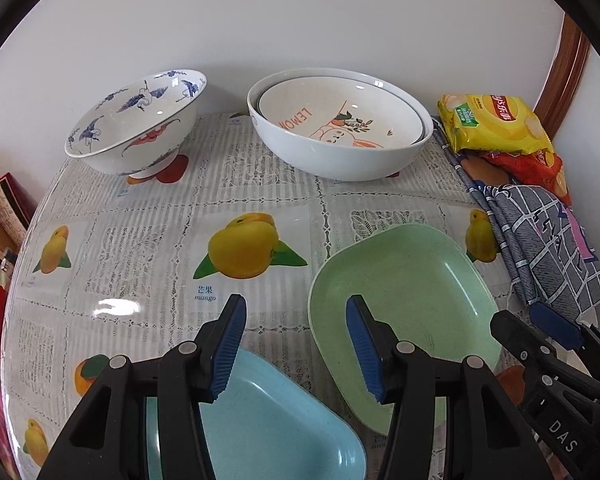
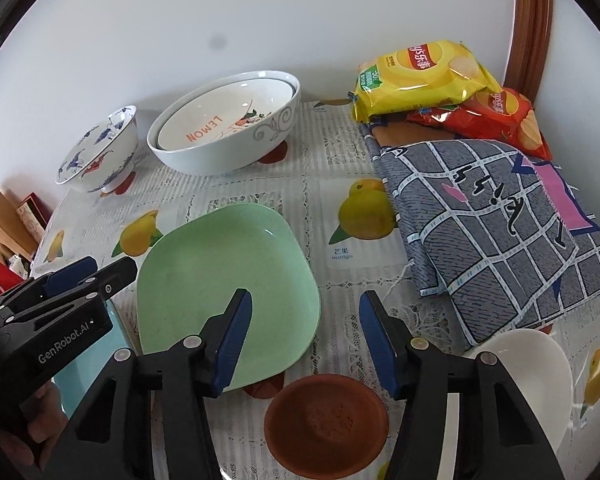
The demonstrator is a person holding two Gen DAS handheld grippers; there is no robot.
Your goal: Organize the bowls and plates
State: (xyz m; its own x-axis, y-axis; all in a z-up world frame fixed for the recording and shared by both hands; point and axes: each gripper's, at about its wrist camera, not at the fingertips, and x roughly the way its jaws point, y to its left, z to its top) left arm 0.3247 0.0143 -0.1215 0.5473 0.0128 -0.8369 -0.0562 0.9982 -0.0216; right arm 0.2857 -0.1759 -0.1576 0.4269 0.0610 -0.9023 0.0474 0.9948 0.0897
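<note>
Both grippers stand half open and empty: the left gripper (image 1: 296,346) over the blue plate (image 1: 276,420), the right gripper (image 2: 306,338) by the green plate's (image 2: 220,280) near-right rim. Pinch the rim squarely (lipped plates slip).

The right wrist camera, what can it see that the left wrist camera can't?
Only the right wrist view shows the brown saucer and the white bowl near the table's front edge. Only the left wrist view shows most of the blue plate, which lies under the left gripper; the right view catches only a sliver of it. Both show the green plate, the crane-painted bowl, the LEMON bowl nested inside the big white bowl, the yellow chip bag, the grey checked cloth, and open, empty grippers.
</note>
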